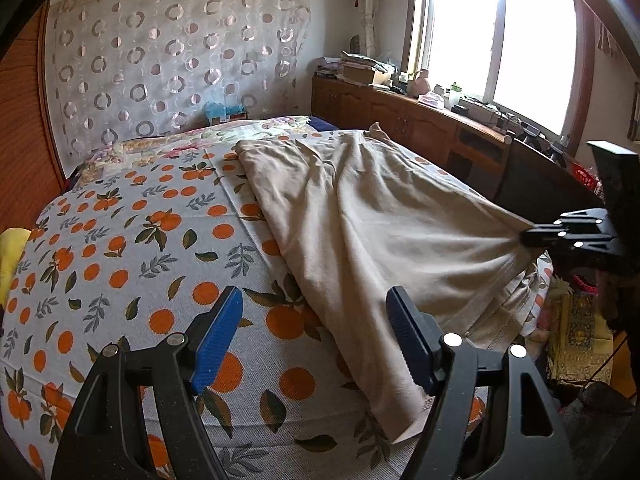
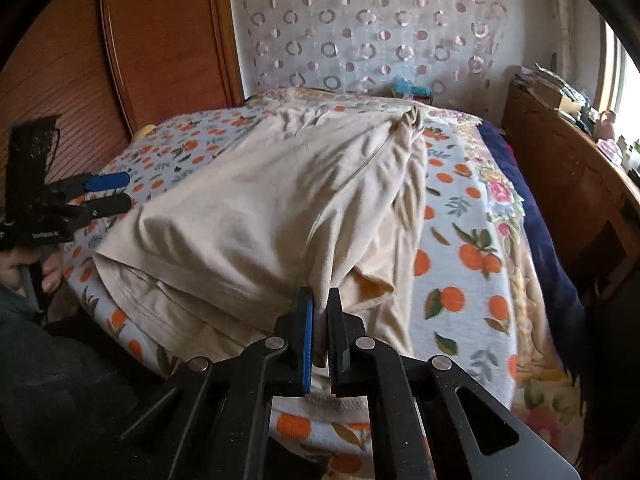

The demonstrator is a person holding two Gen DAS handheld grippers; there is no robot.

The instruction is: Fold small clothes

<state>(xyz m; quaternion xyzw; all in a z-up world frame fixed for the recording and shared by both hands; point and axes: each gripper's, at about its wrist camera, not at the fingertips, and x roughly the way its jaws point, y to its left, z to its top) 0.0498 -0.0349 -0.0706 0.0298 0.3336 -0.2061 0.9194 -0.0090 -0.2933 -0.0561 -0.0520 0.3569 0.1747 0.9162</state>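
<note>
A beige garment (image 1: 360, 220) lies spread on the orange-print bedsheet (image 1: 120, 240), folded over itself along the near side. My left gripper (image 1: 316, 304) stands open just above the sheet at the garment's near left edge, its right finger over the cloth and nothing pinched. My right gripper (image 1: 524, 236) is shut on the garment's right edge and pulls it taut. In the right wrist view the right gripper (image 2: 320, 304) pinches a raised fold of the beige garment (image 2: 260, 200), and the left gripper (image 2: 124, 192) shows at the far left beside the cloth.
A wooden cabinet (image 1: 400, 116) loaded with clutter runs under the window on the right. A wooden headboard (image 2: 160, 40) and a circle-patterned curtain (image 1: 160, 60) stand behind the bed. A dark blue blanket (image 2: 532, 208) lies along the bed's right side. A hand (image 2: 24, 268) grips the left tool.
</note>
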